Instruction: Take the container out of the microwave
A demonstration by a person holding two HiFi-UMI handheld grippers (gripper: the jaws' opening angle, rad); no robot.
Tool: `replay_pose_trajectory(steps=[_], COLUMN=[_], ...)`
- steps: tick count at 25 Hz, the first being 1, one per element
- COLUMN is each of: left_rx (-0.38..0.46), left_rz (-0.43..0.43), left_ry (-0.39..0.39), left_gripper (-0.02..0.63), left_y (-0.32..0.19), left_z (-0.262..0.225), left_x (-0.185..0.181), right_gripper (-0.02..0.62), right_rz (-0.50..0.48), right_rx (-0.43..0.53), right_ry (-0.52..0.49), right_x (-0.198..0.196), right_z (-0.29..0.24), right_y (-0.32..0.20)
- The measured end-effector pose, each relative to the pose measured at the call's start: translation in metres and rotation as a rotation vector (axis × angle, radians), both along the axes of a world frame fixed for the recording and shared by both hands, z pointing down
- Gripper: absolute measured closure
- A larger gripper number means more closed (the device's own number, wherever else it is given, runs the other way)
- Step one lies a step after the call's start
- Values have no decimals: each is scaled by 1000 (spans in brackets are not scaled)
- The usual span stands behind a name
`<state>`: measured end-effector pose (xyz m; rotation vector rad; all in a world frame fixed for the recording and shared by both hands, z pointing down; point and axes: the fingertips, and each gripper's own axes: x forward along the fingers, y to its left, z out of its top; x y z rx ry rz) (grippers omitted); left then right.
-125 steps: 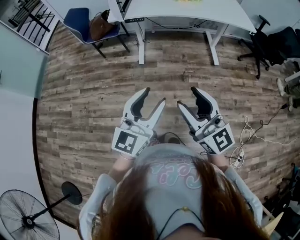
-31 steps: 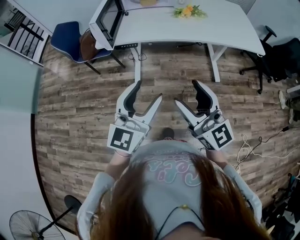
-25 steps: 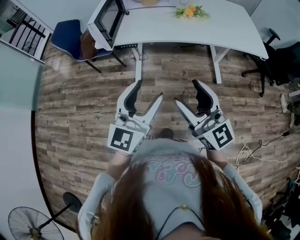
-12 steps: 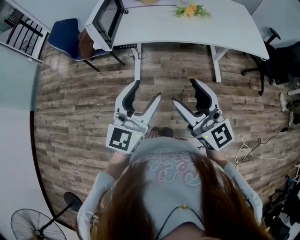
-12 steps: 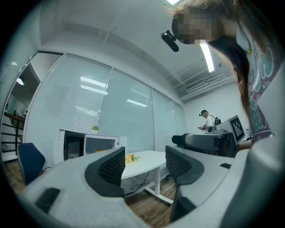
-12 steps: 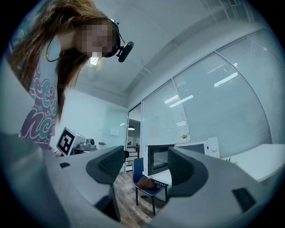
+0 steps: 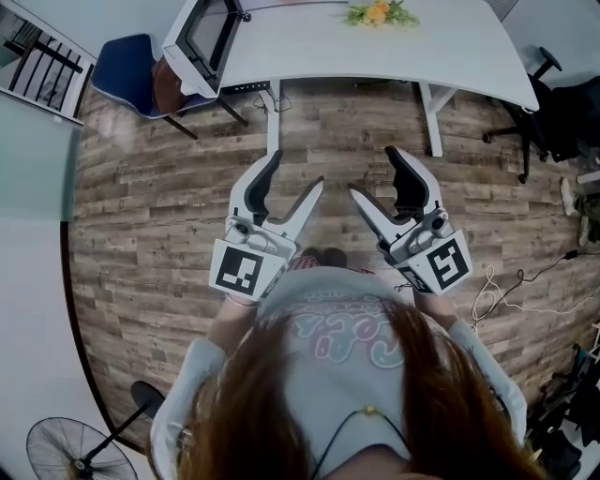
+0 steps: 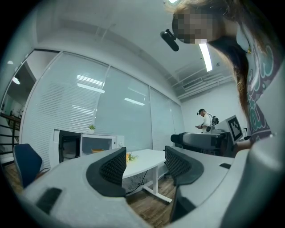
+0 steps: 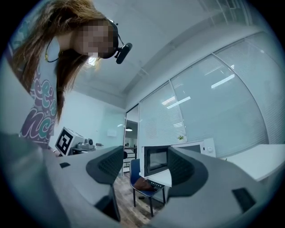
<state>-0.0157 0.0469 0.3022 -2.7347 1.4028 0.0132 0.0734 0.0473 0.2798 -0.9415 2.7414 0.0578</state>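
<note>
Wood-plank floor; white table (image 7: 375, 47) at 12 o'clock. Both tongs gape, nothing between the jaws: left gripper (image 7: 295, 173), right gripper (image 7: 373, 173), well short of the table. The microwave (image 7: 199, 37) sits at 11 o'clock, door apparently open. The container (image 8: 99, 150) is probably the orange shape inside. Best approach: square-on, jaws level. A blue chair (image 7: 141, 61) crowds that corner.

The white table (image 7: 422, 52) bears a microwave (image 7: 199, 37) at its left end and yellow flowers (image 7: 376, 13) farther right.

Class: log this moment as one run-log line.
stage: pre-reach | left gripper: open, empty | right gripper: open, empty | microwave: door open, on white table
</note>
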Motion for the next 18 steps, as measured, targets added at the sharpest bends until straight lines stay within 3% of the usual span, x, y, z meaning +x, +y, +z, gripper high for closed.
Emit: replay_pose_trajectory(steps=[10, 18], left_rx=[32, 1], left_rz=[1, -40], left_ry=[12, 28], left_gripper=[350, 350], left_y=[-3, 0], left_z=[-8, 5], left_x=[17, 19], right_gripper=[296, 296], right_rz=[-5, -35], right_rx=[13, -20], right_ry=[3, -9], right_x=[14, 16], right_z=[-2, 6], right_y=[-4, -7])
